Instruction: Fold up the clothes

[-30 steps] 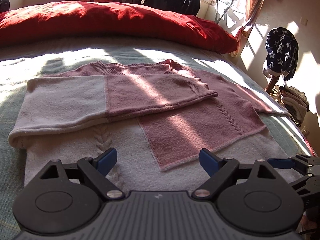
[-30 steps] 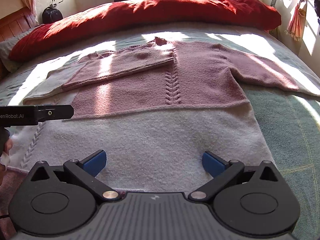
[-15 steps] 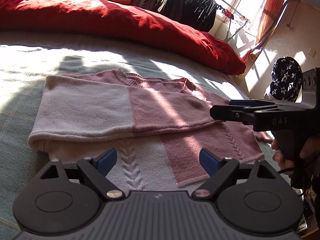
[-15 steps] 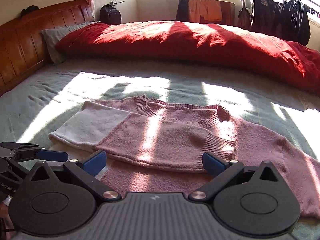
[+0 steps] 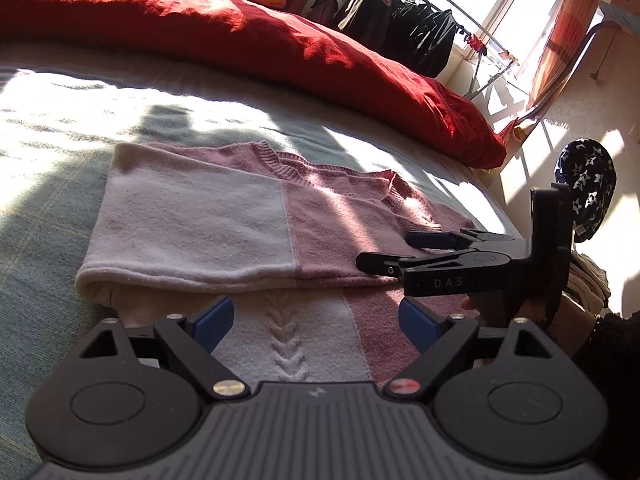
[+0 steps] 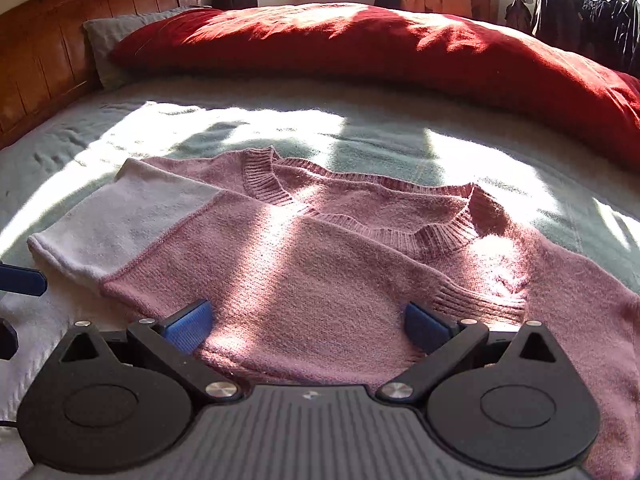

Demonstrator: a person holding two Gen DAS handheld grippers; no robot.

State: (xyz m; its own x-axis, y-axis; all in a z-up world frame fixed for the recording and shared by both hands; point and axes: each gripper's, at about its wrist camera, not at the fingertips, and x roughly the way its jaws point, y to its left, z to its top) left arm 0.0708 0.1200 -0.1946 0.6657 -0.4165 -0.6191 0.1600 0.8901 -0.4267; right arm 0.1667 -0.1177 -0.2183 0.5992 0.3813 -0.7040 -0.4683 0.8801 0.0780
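A pink and white knitted sweater (image 5: 320,236) (image 6: 320,272) lies flat on the bed, front up. One sleeve (image 5: 208,232) is folded across its chest, with the ribbed cuff (image 6: 480,300) near the middle. The other sleeve (image 6: 592,300) stretches out to the right. My left gripper (image 5: 316,320) stands open just above the sweater's white lower part with the cable pattern, nothing between its blue pads. My right gripper (image 6: 306,326) is open too, low over the folded sleeve. In the left wrist view the right gripper (image 5: 400,248) reaches in from the right, near the cuff. A hand (image 5: 472,304) holds it.
A red duvet (image 5: 280,32) (image 6: 400,48) runs along the far side of the bed. A wooden headboard (image 6: 40,60) and a grey pillow (image 6: 108,40) are at far left. Dark clothes hang on a rack (image 5: 420,20) by the window. A star-patterned cloth (image 5: 588,184) sits past the bed's right edge.
The right gripper has swung from the sweater's hem up over the folded sleeve and now shows in the left wrist view. The left gripper shifted slightly and rolled. Both stayed open.
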